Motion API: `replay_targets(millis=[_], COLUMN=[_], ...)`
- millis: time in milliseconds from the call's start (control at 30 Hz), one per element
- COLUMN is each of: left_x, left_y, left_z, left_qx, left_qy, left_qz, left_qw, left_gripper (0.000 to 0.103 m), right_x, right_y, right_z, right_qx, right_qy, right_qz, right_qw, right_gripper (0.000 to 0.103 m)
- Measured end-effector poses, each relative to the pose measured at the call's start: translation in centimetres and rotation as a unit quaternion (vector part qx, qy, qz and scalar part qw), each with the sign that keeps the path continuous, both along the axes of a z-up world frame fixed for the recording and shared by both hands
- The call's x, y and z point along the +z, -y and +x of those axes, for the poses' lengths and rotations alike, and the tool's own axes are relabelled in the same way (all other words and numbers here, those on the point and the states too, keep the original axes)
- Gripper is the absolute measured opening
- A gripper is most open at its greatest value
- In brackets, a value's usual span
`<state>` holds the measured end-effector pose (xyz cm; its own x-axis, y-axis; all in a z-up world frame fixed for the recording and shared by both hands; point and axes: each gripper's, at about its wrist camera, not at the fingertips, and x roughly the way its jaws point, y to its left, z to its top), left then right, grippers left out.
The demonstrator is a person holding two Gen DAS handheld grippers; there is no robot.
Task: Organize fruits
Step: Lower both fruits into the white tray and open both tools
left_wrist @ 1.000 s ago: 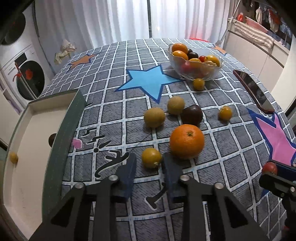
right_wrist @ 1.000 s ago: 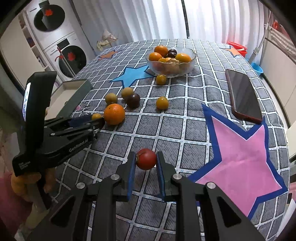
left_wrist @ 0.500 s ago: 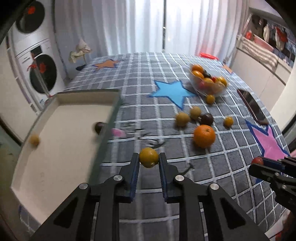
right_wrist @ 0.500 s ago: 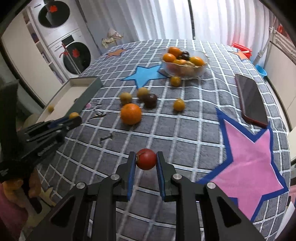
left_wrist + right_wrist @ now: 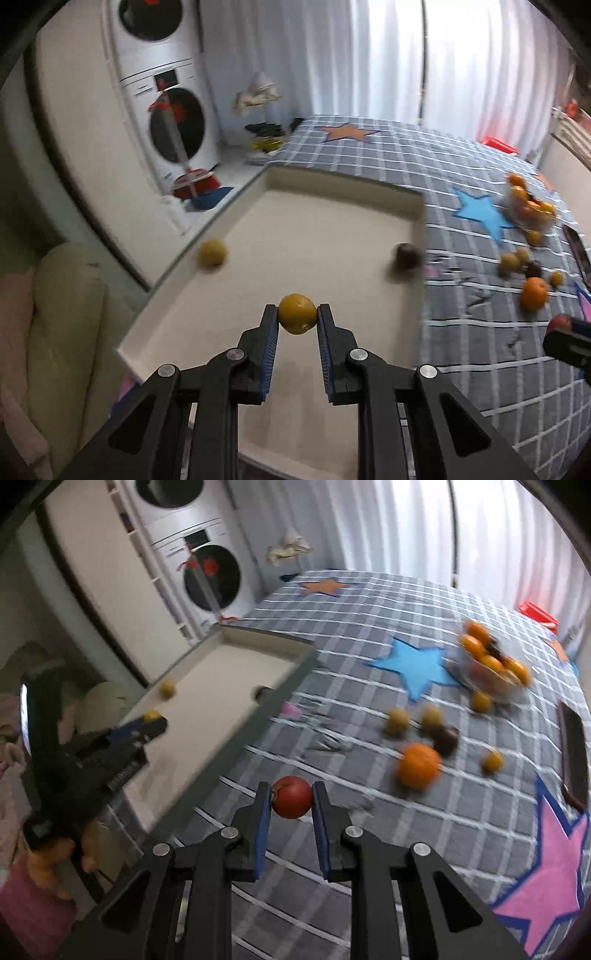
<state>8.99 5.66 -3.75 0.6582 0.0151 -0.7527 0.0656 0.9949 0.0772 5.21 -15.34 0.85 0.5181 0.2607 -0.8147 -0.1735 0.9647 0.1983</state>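
Yellow fruit (image 5: 297,314), clamped in the left gripper (image 5: 297,315) jaws, now over the tray (image 5: 343,184); right gripper (image 5: 291,797) follows gripping the red fruit (image 5: 291,796), drop-off next.

No text legible — all blurred.

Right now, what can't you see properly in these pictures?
- Glass bowl, right wrist view: motion blur smears its fruits, so they cannot be counted.
- Dark fruit in the tray, right wrist view: mostly hidden behind the tray's wall.
- Phone, left wrist view: cut off by the picture's edge.
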Motion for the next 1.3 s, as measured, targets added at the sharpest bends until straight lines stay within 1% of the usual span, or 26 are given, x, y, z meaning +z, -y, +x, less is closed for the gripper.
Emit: replay_targets(millis=[167, 267, 400, 467, 533, 567, 667, 767, 800, 833, 867, 900, 933, 967, 1000, 1100, 1167, 1233, 1300], left_x=[-0.9, -1.5, -2.2, -2.4, -2.6, -2.7, -2.9, -2.7, -2.5, -2.3, -2.1, -1.7, -1.2, -0.9, -0.8, -1.3, -1.9, -2.5, -2.4], left_y=[-1.7, -2.1, -2.4, -2.4, -2.3, -2.3, -2.2, -1.9, -1.7, -1.4, -1.2, -1.0, -0.6, -0.1, 0.5, 2.2, 3.1, 4.1, 4.7], left_z=[0.6, 1.0, 1.0, 1.0, 0.9, 0.9, 1.0, 0.9, 0.9, 0.8, 0.7, 0.5, -0.1, -0.3, -0.2, 0.1, 0.3, 0.4, 0.1], left_qx=[0.017, 0.022, 0.023, 0.020, 0.018, 0.019, 0.026, 0.035, 0.037, 0.037, 0.038, 0.041, 0.043, 0.037, 0.025, -0.002, -0.015, -0.024, -0.024], left_qy=[-0.002, -0.009, -0.016, -0.019, -0.024, -0.025, -0.026, -0.019, -0.014, -0.007, 0.002, 0.021, 0.054, 0.069, 0.065, 0.057, 0.050, 0.043, 0.056], left_qz=[-0.002, -0.006, -0.006, -0.002, -0.004, -0.005, -0.001, 0.008, 0.010, 0.012, 0.014, 0.015, 0.015, 0.019, 0.025, 0.049, 0.068, 0.090, 0.102], left_qw=[0.9998, 0.9997, 0.9996, 0.9996, 0.9995, 0.9995, 0.9993, 0.9992, 0.9992, 0.9992, 0.9992, 0.9988, 0.9975, 0.9967, 0.9973, 0.9971, 0.9964, 0.9947, 0.9929], left_gripper=[0.023, 0.023, 0.023, 0.023, 0.023, 0.023, 0.023, 0.023, 0.026, 0.057, 0.081, 0.103, 0.103, 0.103, 0.103, 0.103, 0.103, 0.103, 0.103], right_x=[0.4, 0.2, -0.5, -0.9, -1.1, -1.0, -0.5, -0.4, -0.5, -0.6, -0.8, -0.9, -1.1, -1.1, -1.1, -1.5, -2.1, -2.9, -4.1], right_y=[-4.4, -6.7, -8.6, -8.9, -8.7, -8.4, -7.1, -5.5, -4.9, -4.1, -3.2, -2.3, -1.1, -0.3, 0.7, 3.9, 6.1, 8.3, 10.7], right_z=[2.8, 4.2, 5.6, 5.9, 5.9, 5.7, 5.2, 4.7, 4.5, 4.2, 3.9, 3.5, 2.9, 2.5, 2.1, 0.7, -0.1, -0.5, -0.6], right_qx=[0.032, 0.045, 0.055, 0.057, 0.052, 0.048, 0.039, 0.022, 0.016, 0.008, -0.001, -0.011, -0.024, -0.032, -0.041, -0.074, -0.100, -0.119, -0.139], right_qy=[0.002, 0.001, -0.009, -0.019, -0.021, -0.017, -0.010, -0.013, -0.015, -0.018, -0.020, -0.022, -0.022, -0.020, -0.018, -0.015, -0.017, -0.021, -0.028], right_qz=[0.009, 0.005, 0.004, 0.005, 0.005, 0.005, 0.012, 0.011, 0.010, 0.008, 0.006, 0.004, 0.001, 0.000, -0.003, -0.044, -0.078, -0.097, -0.110], right_qw=[0.999, 0.999, 0.998, 0.998, 0.998, 0.999, 0.999, 1.000, 1.000, 1.000, 1.000, 1.000, 0.999, 0.999, 0.999, 0.996, 0.992, 0.988, 0.984], right_gripper=[0.024, 0.024, 0.025, 0.034, 0.073, 0.079, 0.081, 0.087, 0.090, 0.093, 0.096, 0.100, 0.103, 0.103, 0.103, 0.103, 0.103, 0.103, 0.103])
